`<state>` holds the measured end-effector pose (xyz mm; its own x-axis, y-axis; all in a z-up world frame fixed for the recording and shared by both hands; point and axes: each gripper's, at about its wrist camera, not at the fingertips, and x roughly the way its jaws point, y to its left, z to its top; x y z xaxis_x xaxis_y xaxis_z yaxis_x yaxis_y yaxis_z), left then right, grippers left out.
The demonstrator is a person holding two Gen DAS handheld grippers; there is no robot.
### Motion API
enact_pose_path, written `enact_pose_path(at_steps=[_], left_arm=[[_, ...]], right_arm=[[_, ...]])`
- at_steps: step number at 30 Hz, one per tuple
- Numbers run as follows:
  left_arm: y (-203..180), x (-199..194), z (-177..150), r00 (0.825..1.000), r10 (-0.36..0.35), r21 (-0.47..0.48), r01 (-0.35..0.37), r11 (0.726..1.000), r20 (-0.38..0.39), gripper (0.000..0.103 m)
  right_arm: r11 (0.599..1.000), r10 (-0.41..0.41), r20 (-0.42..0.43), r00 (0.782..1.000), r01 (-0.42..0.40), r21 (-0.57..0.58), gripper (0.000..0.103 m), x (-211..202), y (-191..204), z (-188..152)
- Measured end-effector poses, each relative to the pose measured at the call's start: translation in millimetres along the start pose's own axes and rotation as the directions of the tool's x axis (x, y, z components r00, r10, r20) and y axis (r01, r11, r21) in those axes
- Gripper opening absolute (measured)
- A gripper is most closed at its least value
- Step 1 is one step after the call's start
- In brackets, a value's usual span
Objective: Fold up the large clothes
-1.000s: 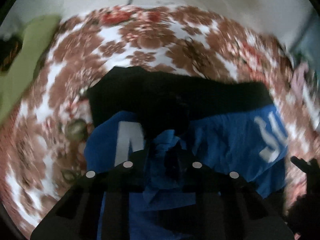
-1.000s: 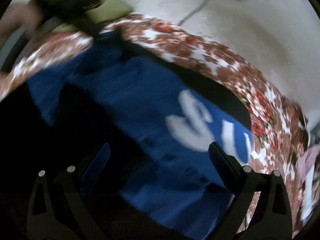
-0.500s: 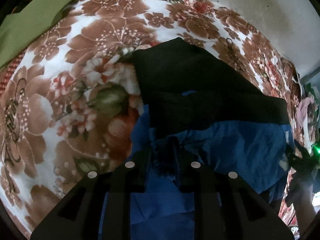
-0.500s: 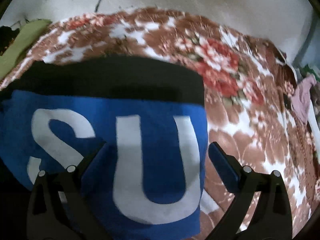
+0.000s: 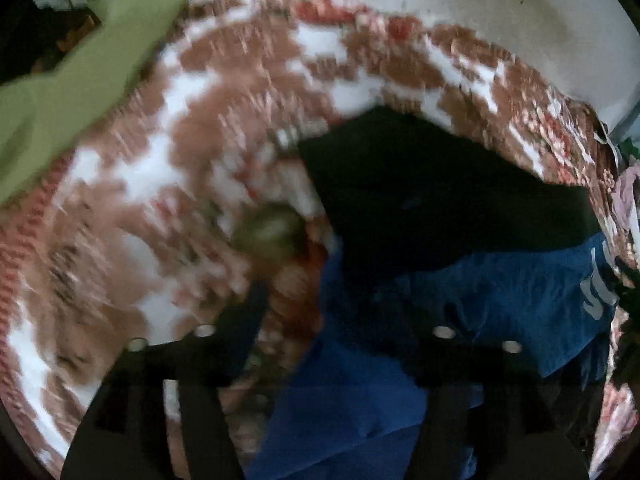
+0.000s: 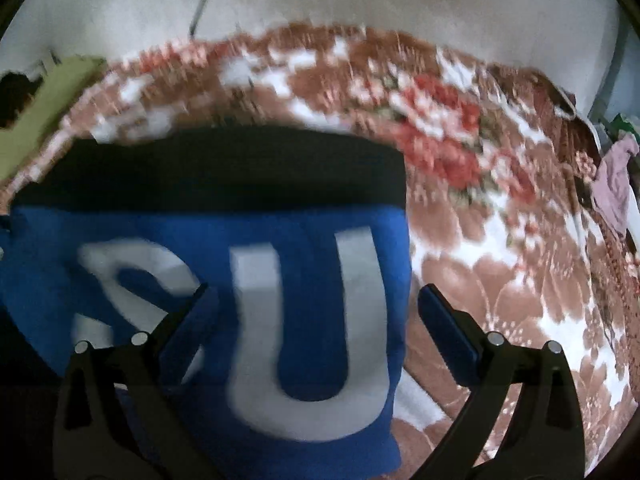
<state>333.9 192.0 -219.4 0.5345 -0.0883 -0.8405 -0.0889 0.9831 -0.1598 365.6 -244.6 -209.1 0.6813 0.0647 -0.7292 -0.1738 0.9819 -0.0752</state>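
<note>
The blue and black fabric garment with large white letters [image 6: 280, 320] is lying partly folded on the brown floral blanketed bed [image 6: 500, 280]. It is being straddled untouched by the left gripper [image 5: 320, 332], whose jaws have just been opening wide, and by the right gripper [image 6: 316, 312], jaws spread and empty. The next fold is best being started from an edge pinched cleanly, so layers are being kept aligned.

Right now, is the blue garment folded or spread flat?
Folded: the blue garment lies doubled on the blanket, black part behind, letters cut at its straight edge.

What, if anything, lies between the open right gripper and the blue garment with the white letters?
Nothing visible does. The right gripper hangs open directly over the blue garment, with no other item between its fingers and the cloth.
</note>
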Motion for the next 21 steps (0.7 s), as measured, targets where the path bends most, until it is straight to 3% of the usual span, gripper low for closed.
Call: enact_pose_path(at_steps=[2, 4, 6, 8, 10, 13, 18, 21], left_arm=[[-1.3, -22.9, 6.7, 0.995, 0.072, 0.03, -0.074, 0.997, 0.07, 0.075], [-16.4, -44.6, 11.9, 0.986, 0.078, 0.08, -0.09, 0.993, 0.147, 0.083], [-48.6, -60.9, 14.4, 0.977, 0.018, 0.143, -0.049, 0.988, 0.211, 0.091], [-84.9, -61.5, 12.4, 0.974, -0.051, 0.212, 0.003, 0.977, 0.223, 0.094], [-122.7, -46.9, 4.7, 0.974, -0.088, 0.29, 0.024, 0.957, 0.21, 0.095], [-145.3, -9.9, -7.1, 0.985, -0.076, 0.319, 0.022, 0.948, 0.157, 0.095], [-120.7, 30.4, -23.4, 0.997, -0.013, 0.255, -0.006, 0.967, 0.072, 0.095], [-102.6, 32.6, -34.3, 0.998, -0.036, 0.257, 0.023, 0.966, 0.048, 0.095]], right_arm=[[1.0, 0.012, 0.037, 0.999, -0.013, 0.003, 0.098, -17.4, 6.7, 16.0], [1.0, 0.008, 0.052, 0.999, -0.009, 0.008, 0.098, -24.7, 13.7, 33.9], [1.0, 0.005, 0.058, 0.998, -0.005, 0.009, 0.098, -21.7, 21.4, 50.4], [1.0, 0.0, 0.059, 0.998, -0.001, 0.005, 0.098, -9.8, 29.9, 63.5], [0.999, -0.047, 0.031, 0.998, 0.048, -0.023, 0.098, 14.5, 42.6, 72.8], [0.996, -0.082, -0.056, 0.995, 0.08, -0.03, 0.098, 54.0, 51.3, 76.6], [0.999, -0.049, -0.122, 0.991, 0.051, 0.01, 0.098, 92.4, 37.6, 74.5], [0.998, -0.033, -0.126, 0.992, 0.039, 0.046, 0.098, 103.7, 22.2, 74.1]])
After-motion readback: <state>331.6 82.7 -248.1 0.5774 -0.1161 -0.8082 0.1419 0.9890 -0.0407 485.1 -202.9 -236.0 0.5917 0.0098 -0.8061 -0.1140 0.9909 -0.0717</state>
